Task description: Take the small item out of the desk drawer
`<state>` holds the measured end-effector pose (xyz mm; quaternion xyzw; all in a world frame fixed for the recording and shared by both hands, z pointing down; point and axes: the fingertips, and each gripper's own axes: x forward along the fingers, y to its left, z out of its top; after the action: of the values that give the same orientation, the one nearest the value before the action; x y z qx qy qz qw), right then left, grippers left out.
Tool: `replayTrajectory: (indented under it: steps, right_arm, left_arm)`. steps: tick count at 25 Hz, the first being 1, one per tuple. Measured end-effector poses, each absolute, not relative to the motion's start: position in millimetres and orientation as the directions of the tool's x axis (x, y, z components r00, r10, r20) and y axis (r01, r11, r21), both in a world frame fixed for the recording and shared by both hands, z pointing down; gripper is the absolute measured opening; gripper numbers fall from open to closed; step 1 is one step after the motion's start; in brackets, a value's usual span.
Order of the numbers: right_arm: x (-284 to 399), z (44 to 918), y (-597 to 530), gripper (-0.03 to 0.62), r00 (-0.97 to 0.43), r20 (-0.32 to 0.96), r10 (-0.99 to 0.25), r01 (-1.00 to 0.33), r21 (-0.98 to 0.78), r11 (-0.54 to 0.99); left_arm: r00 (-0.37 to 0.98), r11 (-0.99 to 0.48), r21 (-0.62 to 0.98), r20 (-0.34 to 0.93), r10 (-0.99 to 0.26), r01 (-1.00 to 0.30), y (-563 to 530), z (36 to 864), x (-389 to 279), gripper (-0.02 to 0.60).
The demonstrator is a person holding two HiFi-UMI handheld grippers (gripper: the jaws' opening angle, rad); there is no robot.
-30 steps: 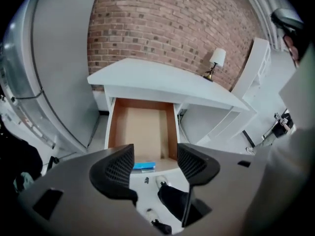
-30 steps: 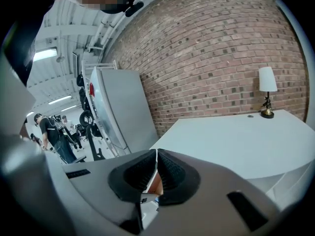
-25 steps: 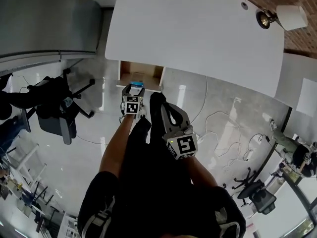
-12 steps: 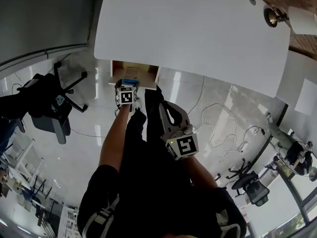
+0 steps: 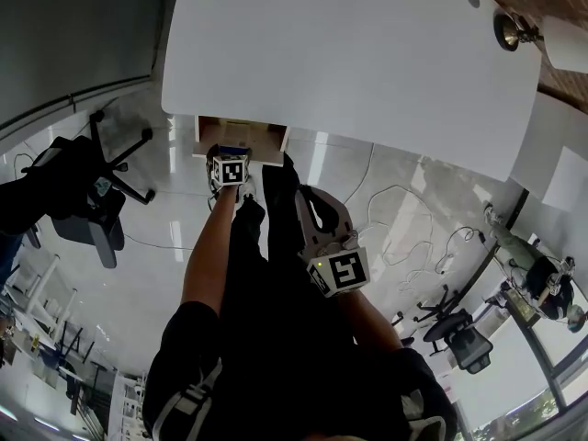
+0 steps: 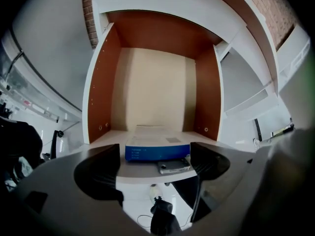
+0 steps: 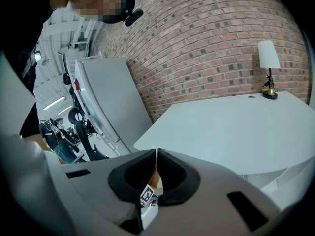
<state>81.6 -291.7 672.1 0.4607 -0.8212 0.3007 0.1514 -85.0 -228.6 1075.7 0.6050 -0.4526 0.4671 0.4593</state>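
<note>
**Small item**: flat grey object, lying loose on the drawer floor at its front lip. It is untouched and not yet taken out.

**Blue-and-white box**: lies flat just behind the item, at its 11 o'clock, touching it or nearly so. It fills the middle of the floor, which is likely why the item sits so far forward.

**Drawer**: pulled open, brown side walls, pale back. In the head view it juts from under the near edge of the desk top.

**Left gripper**: levelled at the drawer mouth. Its jaws are opening and stand wide. The item and the box front show in the gap between the tips, with neither pad on anything. The spread appears set for closing on the item from both sides.

**Right gripper**: jaws together, with nothing clamped that I can see. In the head view it sits at 4 o'clock of the left gripper, close to the body, probably to keep clear.

**Lamp**: upright at the desk's far corner, about 1 o'clock from the drawer in the head view.
</note>
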Motion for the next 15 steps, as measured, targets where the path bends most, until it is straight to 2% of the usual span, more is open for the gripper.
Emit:
replayTrajectory:
  steps: [5,7,8,15]
  right_arm:
    - [85.1,674.2,-294.8,0.034,-0.52,0.53,-0.669,-0.853,-0.353,0.383]
    - [84.8,672.4,-296.6,0.034,-0.519,0.528,-0.672,-0.854,-0.351,0.383]
    - [84.1,671.7,-297.4,0.034,-0.52,0.525,-0.674,-0.854,-0.35,0.386]
    - [78.0,663.2,-280.3,0.034,-0.499,0.515,-0.696,-0.866,-0.316,0.387]
  left_arm:
    - [0.16,-0.198,0.138,0.982,-0.097,-0.97,-227.4,1076.4,-83.5,0.435]
    - [0.173,-0.206,0.151,0.98,-0.097,-0.967,-228.9,1073.1,-82.9,0.411]
    - [0.177,-0.209,0.152,0.978,-0.107,-0.966,-231.1,1069.4,-82.6,0.391]
    - [0.212,-0.208,0.164,0.948,-0.238,-0.964,-223.7,1028.9,-82.6,0.385]
